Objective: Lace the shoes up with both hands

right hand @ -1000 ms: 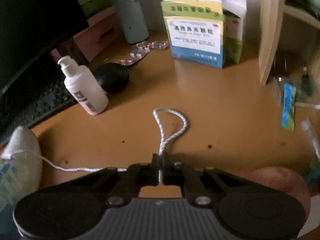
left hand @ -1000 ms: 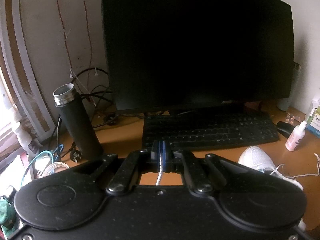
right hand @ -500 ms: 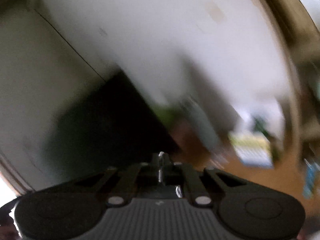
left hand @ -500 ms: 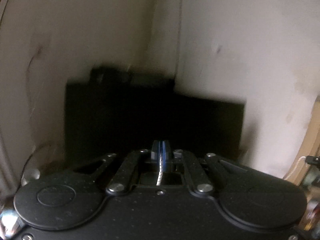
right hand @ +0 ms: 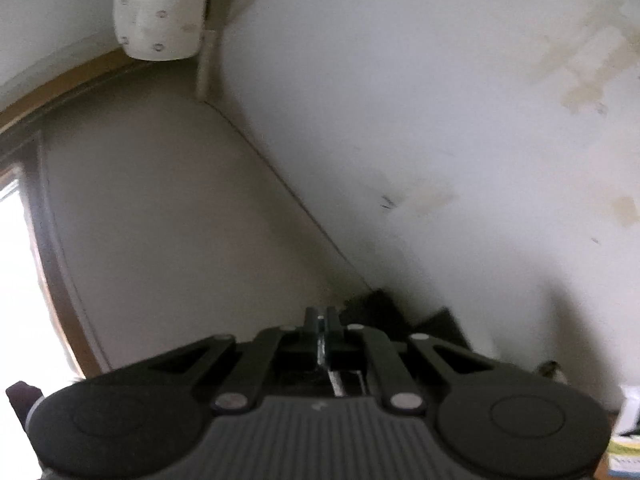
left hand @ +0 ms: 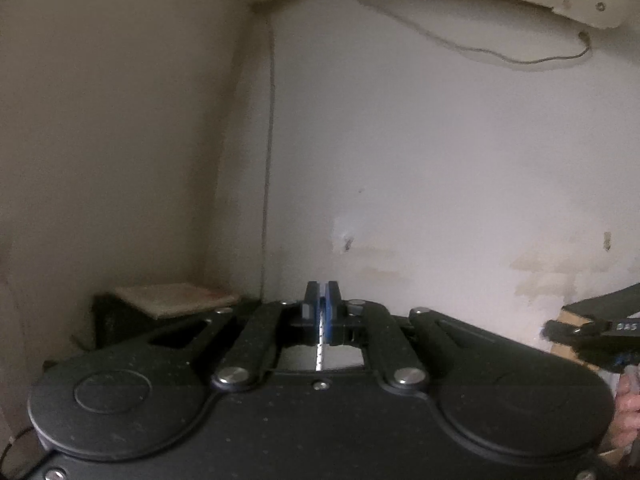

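Observation:
My left gripper (left hand: 322, 304) is shut on the white shoelace (left hand: 319, 354), which runs down between its blue pads and out of view below. My right gripper (right hand: 322, 320) is shut on the other lace end (right hand: 321, 350), a thin pale strand pinched between its dark fingers. Both grippers are raised and point up at the room's wall corner. The white shoe and the desk are out of view. The right gripper's black body shows at the right edge of the left wrist view (left hand: 596, 332).
Pale walls meet in a corner (left hand: 266, 160). The monitor's top edge with a cloth pad (left hand: 168, 300) shows low left. A patterned lamp or hanging (right hand: 160, 8) is overhead. A window frame (right hand: 44, 220) is on the left. A box corner (right hand: 628, 448) shows low right.
Both grippers have swung upward from the desk, still holding the lace ends. The shoe, keyboard, bottle and boxes have dropped out of view; only walls show.

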### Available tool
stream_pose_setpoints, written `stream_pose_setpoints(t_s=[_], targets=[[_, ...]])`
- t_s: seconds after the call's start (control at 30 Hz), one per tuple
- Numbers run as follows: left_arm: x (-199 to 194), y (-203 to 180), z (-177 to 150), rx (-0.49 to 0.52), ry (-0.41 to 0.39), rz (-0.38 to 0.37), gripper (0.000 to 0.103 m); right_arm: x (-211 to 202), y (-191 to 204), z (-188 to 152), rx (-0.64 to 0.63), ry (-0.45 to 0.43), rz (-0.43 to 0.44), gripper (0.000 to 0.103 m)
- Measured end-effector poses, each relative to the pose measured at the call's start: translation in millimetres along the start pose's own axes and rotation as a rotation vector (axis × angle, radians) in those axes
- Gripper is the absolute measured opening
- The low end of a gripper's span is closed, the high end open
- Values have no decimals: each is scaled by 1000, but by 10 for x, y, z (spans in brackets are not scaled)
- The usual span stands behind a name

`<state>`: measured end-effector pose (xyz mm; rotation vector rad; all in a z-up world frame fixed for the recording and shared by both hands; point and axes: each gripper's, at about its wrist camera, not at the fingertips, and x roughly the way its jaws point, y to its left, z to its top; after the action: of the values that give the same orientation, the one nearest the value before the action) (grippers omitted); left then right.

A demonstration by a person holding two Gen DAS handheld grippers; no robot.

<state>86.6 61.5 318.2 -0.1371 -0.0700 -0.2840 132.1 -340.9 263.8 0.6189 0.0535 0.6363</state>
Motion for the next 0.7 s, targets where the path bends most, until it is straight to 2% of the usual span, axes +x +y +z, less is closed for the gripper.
stream_pose_setpoints(t_s=[0.13,0.4,0.7], targets=[[73,-147,114,20,-6,-35,0,153,153,71,17,11,59,3],[41,-297,229,32,-32,-74,0,253,521,247,-33,37,139,3],[-187,-346,288,39,-60,-61,0,364,748,241,-74,53,177,3]])
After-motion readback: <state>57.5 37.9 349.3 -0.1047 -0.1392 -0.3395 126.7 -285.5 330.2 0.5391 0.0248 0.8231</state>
